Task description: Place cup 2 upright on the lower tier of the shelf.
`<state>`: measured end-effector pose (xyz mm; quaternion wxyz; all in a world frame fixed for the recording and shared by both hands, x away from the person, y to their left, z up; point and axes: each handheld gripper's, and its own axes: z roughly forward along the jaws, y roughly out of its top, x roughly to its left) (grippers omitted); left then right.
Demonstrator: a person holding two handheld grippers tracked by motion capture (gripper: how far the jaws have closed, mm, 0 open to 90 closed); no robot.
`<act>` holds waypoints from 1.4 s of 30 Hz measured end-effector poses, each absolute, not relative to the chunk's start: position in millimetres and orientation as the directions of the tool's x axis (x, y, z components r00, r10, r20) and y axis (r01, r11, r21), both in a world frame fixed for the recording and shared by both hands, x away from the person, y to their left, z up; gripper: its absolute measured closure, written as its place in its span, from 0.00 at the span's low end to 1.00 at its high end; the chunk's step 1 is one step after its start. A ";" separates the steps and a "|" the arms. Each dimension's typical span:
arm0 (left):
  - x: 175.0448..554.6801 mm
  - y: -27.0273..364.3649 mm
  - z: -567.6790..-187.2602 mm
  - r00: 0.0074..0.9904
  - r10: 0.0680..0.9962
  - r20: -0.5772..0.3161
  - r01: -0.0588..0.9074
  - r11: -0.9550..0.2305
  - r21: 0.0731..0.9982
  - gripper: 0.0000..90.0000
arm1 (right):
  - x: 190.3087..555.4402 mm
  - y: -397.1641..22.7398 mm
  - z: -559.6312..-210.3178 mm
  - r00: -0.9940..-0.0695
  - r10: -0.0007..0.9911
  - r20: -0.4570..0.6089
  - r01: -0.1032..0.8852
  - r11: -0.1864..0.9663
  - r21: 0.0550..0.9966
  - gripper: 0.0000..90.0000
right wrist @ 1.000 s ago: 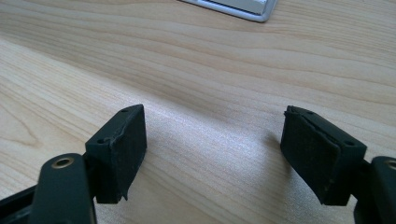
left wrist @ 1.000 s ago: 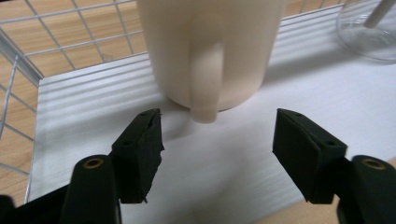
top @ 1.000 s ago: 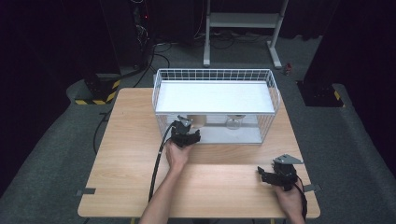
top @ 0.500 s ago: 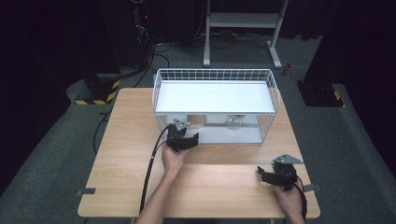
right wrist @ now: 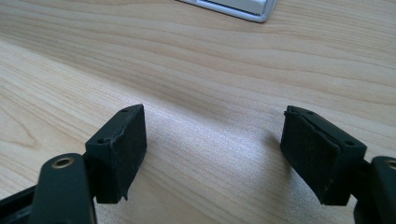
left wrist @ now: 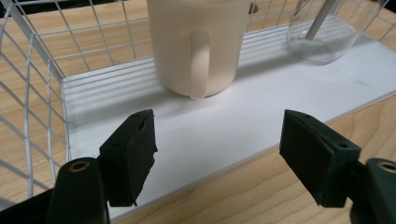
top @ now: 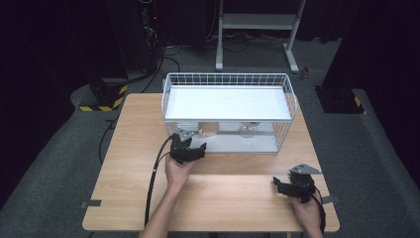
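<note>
Jaws of the left gripper [left wrist: 217,161] stand apart, having just been opening, nothing between them, facing a cream mug [left wrist: 201,44] on the wire rack's [top: 292,101] lower shelf near its front edge, beside a glass [left wrist: 327,32] holding a stick. Right gripper [right wrist: 215,156] gapes empty over the table [top: 124,163].

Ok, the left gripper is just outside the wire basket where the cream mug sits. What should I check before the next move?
1. Left gripper empty, jaws apart, just been opening: ok.
2. Cream mug upright on the basket's lower shelf, handle facing the gripper: ok.
3. Clear glass beside the mug, apart from it: ok.
4. Wire basket front side open toward the gripper: ok.
5. Right gripper open, empty, over bare wooden table: ok.
6. What the glass holds: cannot tell.
</note>
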<state>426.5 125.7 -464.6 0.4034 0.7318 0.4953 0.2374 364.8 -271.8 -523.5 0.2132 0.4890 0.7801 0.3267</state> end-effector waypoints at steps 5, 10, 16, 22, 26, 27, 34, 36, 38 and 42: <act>423.8 129.7 -463.2 0.399 0.915 -0.060 0.531 -0.177 0.828 0.31 | 364.8 -271.8 -523.5 -0.431 0.902 -0.013 0.624 0.308 0.718 0.25; 420.7 132.5 -460.9 0.401 0.914 -0.057 0.532 -0.182 0.827 0.31 | 364.8 -271.7 -523.5 -0.430 0.903 -0.013 0.624 0.308 0.718 0.25; 416.0 137.2 -456.3 0.398 0.915 -0.062 0.526 -0.172 0.833 0.30 | 364.7 -271.7 -523.4 -0.429 0.903 -0.012 0.625 0.307 0.718 0.25; 413.0 137.6 -454.8 0.416 0.908 -0.057 0.528 -0.190 0.828 0.30 | 364.8 -271.9 -523.5 -0.432 0.902 -0.015 0.622 0.310 0.719 0.25; 409.8 140.1 -454.5 0.419 0.906 -0.063 0.523 -0.184 0.832 0.30 | 364.7 -271.7 -523.4 -0.429 0.903 -0.012 0.625 0.307 0.718 0.25; 408.6 141.0 -454.2 0.418 0.906 -0.064 0.524 -0.183 0.832 0.30 | 364.7 -271.7 -523.4 -0.429 0.903 -0.012 0.625 0.306 0.718 0.25; 404.7 145.1 -453.8 0.420 0.905 -0.062 0.524 -0.187 0.831 0.30 | 364.8 -271.8 -523.5 -0.431 0.902 -0.013 0.624 0.308 0.718 0.25; 403.6 146.0 -453.8 0.421 0.905 -0.062 0.528 -0.189 0.828 0.30 | 364.7 -271.7 -523.4 -0.430 0.903 -0.012 0.624 0.307 0.718 0.25; 402.9 146.7 -453.3 0.423 0.904 -0.061 0.526 -0.190 0.829 0.30 | 364.7 -271.7 -523.4 -0.429 0.903 -0.012 0.626 0.306 0.717 0.25; 400.2 147.5 -451.0 0.427 0.902 -0.067 0.520 -0.185 0.834 0.30 | 364.9 -271.9 -523.5 -0.432 0.902 -0.015 0.622 0.310 0.719 0.25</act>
